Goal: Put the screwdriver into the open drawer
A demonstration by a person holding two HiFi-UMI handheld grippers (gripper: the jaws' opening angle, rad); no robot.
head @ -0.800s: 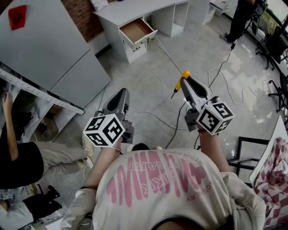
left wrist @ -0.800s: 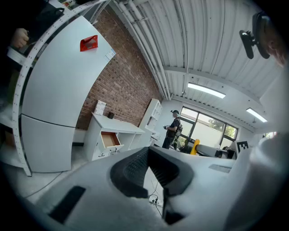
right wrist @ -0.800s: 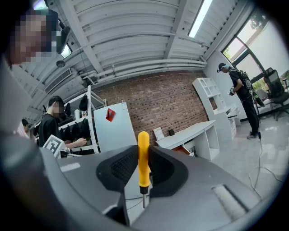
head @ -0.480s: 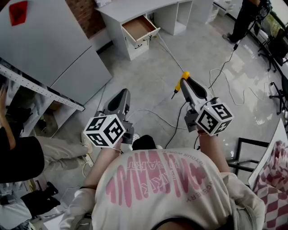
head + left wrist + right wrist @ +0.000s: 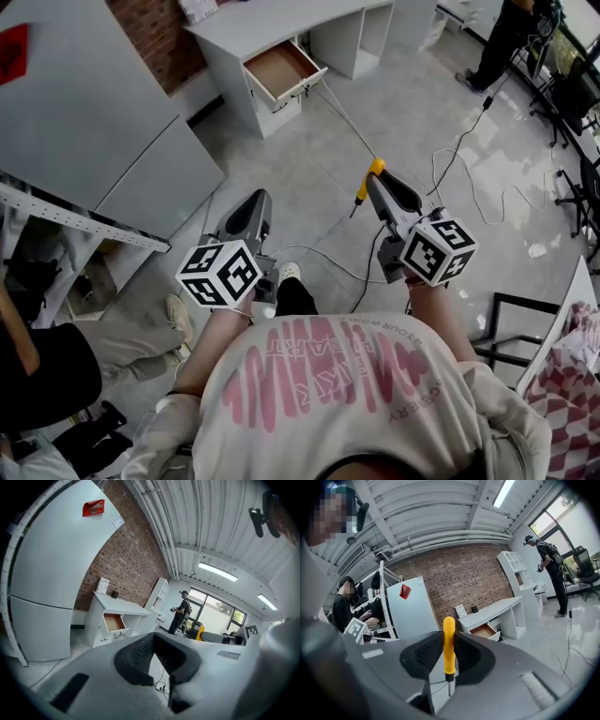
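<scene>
The desk [image 5: 272, 21] stands far across the floor, its open drawer [image 5: 281, 67] pulled out toward the person. A tall cabinet [image 5: 94, 112] is left of it. Nearer, the left gripper [image 5: 254, 199] and right gripper [image 5: 376, 181] sit side by side, with the screwdriver [image 5: 367, 180] between the right one's jaws.

Premises: a lab-type workspace. Evidence: bare brick wall [image 5: 126, 569], white desk [image 5: 272, 19], metal rack [image 5: 66, 217], cables [image 5: 469, 183] loose across a grey floor [image 5: 319, 159], strip lights [image 5: 218, 572] under a corrugated ceiling [image 5: 225, 531].
</scene>
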